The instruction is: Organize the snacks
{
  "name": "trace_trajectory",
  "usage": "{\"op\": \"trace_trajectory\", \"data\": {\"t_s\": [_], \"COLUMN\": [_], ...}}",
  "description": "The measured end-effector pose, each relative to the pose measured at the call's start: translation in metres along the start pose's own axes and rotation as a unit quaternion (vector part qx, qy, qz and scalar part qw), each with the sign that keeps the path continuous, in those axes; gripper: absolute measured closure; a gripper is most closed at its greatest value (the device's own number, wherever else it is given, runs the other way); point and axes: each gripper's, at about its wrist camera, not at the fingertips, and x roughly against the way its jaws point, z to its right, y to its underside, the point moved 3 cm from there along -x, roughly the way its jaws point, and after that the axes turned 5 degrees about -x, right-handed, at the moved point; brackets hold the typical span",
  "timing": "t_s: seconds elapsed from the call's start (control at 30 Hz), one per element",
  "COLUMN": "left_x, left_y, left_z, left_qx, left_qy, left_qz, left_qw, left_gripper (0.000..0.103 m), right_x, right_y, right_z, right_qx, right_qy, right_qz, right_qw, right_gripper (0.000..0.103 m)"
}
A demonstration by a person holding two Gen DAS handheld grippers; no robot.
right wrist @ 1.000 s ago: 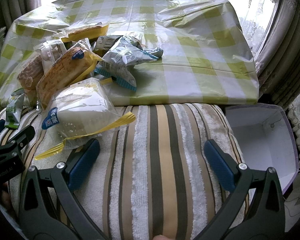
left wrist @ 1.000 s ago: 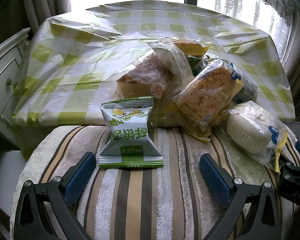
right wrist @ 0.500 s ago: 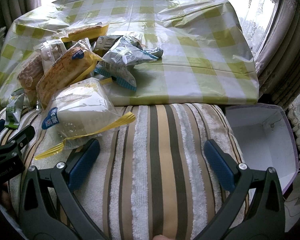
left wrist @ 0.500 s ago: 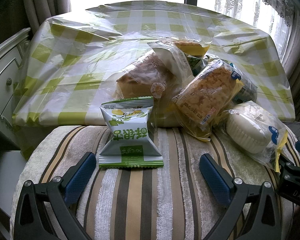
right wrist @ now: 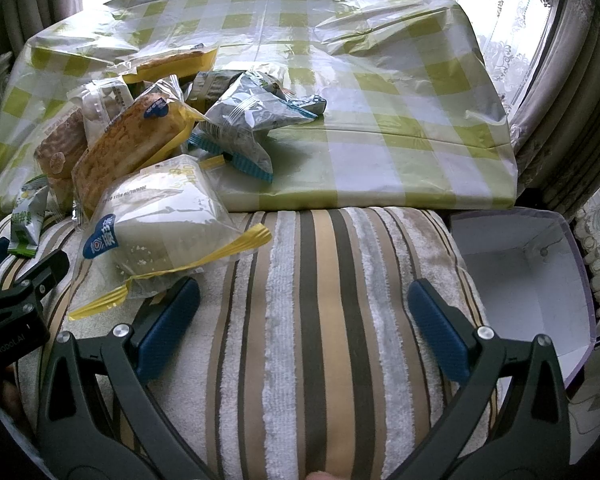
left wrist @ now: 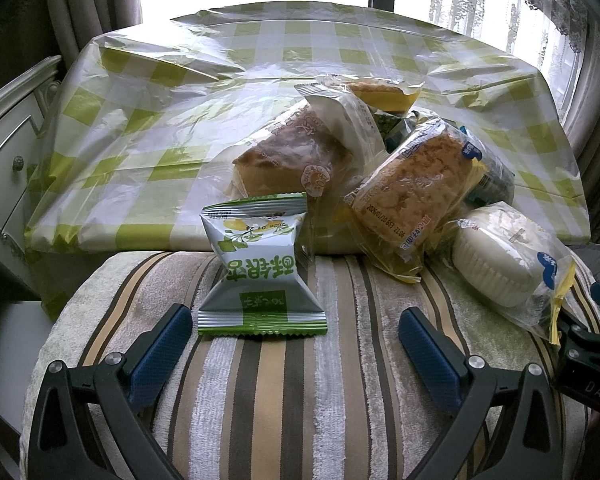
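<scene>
I hold my left hand-held gripper wide and empty just short of the green-and-white snack packet, which stands alone on the striped cushion, because it looks like the easiest one to take first. My right hand-held gripper, equally wide and empty, waits beside the white cake packet. The other snacks lean in a heap at the tabletop edge, and the white box at the cushion's right seems to be their destination.

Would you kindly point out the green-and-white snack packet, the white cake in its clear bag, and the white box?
green-and-white snack packet point(left wrist: 260, 268), left wrist view, middle of wrapper.
white cake point(right wrist: 168, 216), right wrist view, top face.
white box point(right wrist: 528, 280), right wrist view, inner wall.
</scene>
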Motion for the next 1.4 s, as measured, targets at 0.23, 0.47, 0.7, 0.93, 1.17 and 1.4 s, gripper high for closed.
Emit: {"op": "trace_trajectory", "data": {"t_s": [0.23, 0.47, 0.7, 0.93, 1.17, 1.4], "left_x": [0.000, 0.004, 0.007, 0.014, 0.026, 0.026], "left_y": [0.000, 0.000, 0.000, 0.001, -0.005, -0.023], "left_z": [0.001, -0.007, -0.011, -0.017, -0.027, -0.017], "left_qx": [0.000, 0.017, 0.027, 0.043, 0.061, -0.011], "left_qy": [0.000, 0.021, 0.036, 0.056, 0.090, 0.078], "left_qz": [0.000, 0.016, 0.025, 0.044, 0.074, 0.085], "left_qw": [1.0000, 0.9995, 0.9987, 0.9965, 0.9913, 0.9932], "left_gripper": [0.000, 0.000, 0.000, 0.000, 0.006, 0.015], "right_x": [0.000, 0.010, 0.029, 0.031, 0.029, 0.001], "right_y": [-0.001, -0.006, -0.012, -0.025, -0.045, -0.048], "right_z": [0.001, 0.005, -0.014, -0.033, -0.051, -0.045], "right_qx": [0.001, -0.006, 0.043, 0.043, 0.044, 0.030], "right_qy": [0.001, -0.057, -0.152, -0.177, -0.170, -0.165], "right_qz": [-0.002, 0.004, 0.032, 0.036, 0.035, -0.017], "right_qw": [1.000, 0.998, 0.987, 0.983, 0.984, 0.986], "right_gripper": [0.000, 0.000, 0.000, 0.000, 0.000, 0.001]}}
